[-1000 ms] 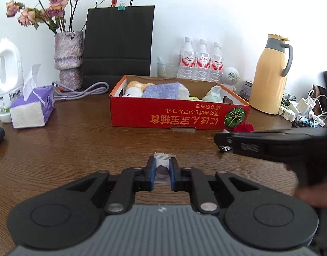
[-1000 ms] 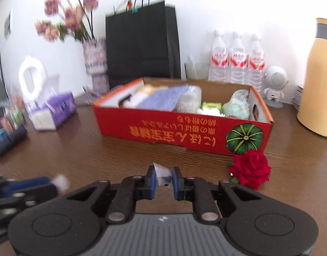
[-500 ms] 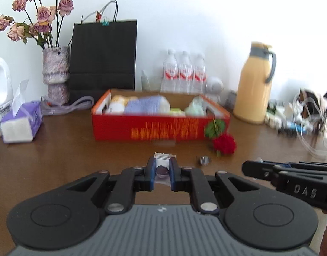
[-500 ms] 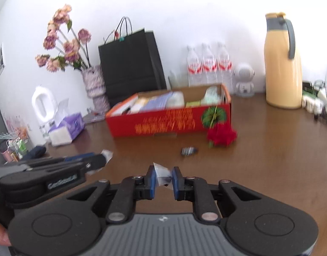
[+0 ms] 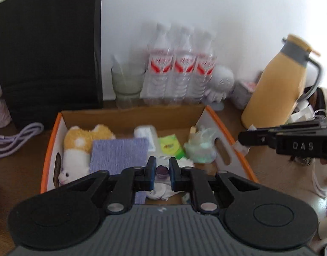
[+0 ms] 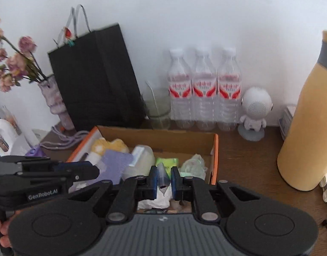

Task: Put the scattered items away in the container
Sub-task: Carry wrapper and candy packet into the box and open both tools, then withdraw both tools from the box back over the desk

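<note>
I am holding both grippers over the open cardboard box (image 5: 227,132) on the brown bench (image 6: 248,162), each one carrying a small wrapped sweet. My left gripper (image 5: 161,172) is pointing down into the box, its jaws clenched on a clear-wrapped purple sweet (image 5: 162,169) that is hanging above the middle of the box. My right gripper (image 6: 163,178) is hovering over the box's near right part, and its jaws are closing on a sweet in a clear, crinkled wrapper (image 6: 162,176) that is sitting between them.

Inside the box, a yellow and white plush toy (image 5: 82,147) is lying at the left end, with a purple-grey cloth (image 5: 118,155) beside it and partly over it. A clear plastic tub (image 5: 147,136) is standing behind the cloth, a green packet (image 5: 169,146) is lying to its right, and a crumpled pale green bag (image 5: 200,147) is resting against the right wall.

Behind the box, a black paper bag (image 6: 95,79) is standing against the white wall, next to a glass (image 6: 158,111), three water bottles (image 6: 204,91) and a small white robot figure (image 6: 256,111). A tan jug (image 5: 276,91) with a grey handle is standing on the bench to the right, well apart from the box.
</note>
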### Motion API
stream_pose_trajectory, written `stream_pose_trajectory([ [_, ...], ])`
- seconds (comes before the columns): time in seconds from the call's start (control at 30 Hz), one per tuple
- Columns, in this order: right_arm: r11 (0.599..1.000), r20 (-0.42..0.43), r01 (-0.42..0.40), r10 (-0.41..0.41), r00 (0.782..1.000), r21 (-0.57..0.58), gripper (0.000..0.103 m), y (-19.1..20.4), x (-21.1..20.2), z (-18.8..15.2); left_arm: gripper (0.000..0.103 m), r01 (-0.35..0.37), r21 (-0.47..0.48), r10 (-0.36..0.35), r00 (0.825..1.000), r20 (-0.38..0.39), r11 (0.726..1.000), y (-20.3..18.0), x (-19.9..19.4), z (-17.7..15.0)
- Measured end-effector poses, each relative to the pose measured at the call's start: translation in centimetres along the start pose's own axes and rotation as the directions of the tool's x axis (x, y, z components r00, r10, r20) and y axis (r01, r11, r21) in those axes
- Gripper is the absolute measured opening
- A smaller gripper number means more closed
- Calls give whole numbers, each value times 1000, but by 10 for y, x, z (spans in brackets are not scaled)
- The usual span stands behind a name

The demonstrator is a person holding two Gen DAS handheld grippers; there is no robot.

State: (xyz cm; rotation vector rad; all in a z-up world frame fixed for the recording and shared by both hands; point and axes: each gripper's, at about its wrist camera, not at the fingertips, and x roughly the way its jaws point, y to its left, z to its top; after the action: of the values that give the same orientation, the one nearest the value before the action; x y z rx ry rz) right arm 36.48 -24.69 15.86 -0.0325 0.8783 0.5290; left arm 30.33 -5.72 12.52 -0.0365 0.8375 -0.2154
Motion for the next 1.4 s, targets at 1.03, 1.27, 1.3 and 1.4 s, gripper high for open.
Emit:
stream_pose_trajectory([
  [1.03, 992, -222, 76, -52, 974, 100, 89, 29, 27, -12, 102, -210, -85, 185, 952, -243, 974, 60, -18, -18],
  [1.27, 994, 111, 87, -94, 989, 66, 89, 43, -10, -56, 103, -222, -72, 230, 964, 136, 972, 29, -63, -64],
  [1.3, 993, 202, 112, -116, 973, 30, 89, 49, -18, -69, 103, -212, -82, 225, 954, 200, 974, 25, -67, -75],
  [1.4, 986, 378, 161, -133, 916, -43, 89, 58, -29, -102, 103, -238, -77, 250, 909, 333, 968, 14, -77, -97],
])
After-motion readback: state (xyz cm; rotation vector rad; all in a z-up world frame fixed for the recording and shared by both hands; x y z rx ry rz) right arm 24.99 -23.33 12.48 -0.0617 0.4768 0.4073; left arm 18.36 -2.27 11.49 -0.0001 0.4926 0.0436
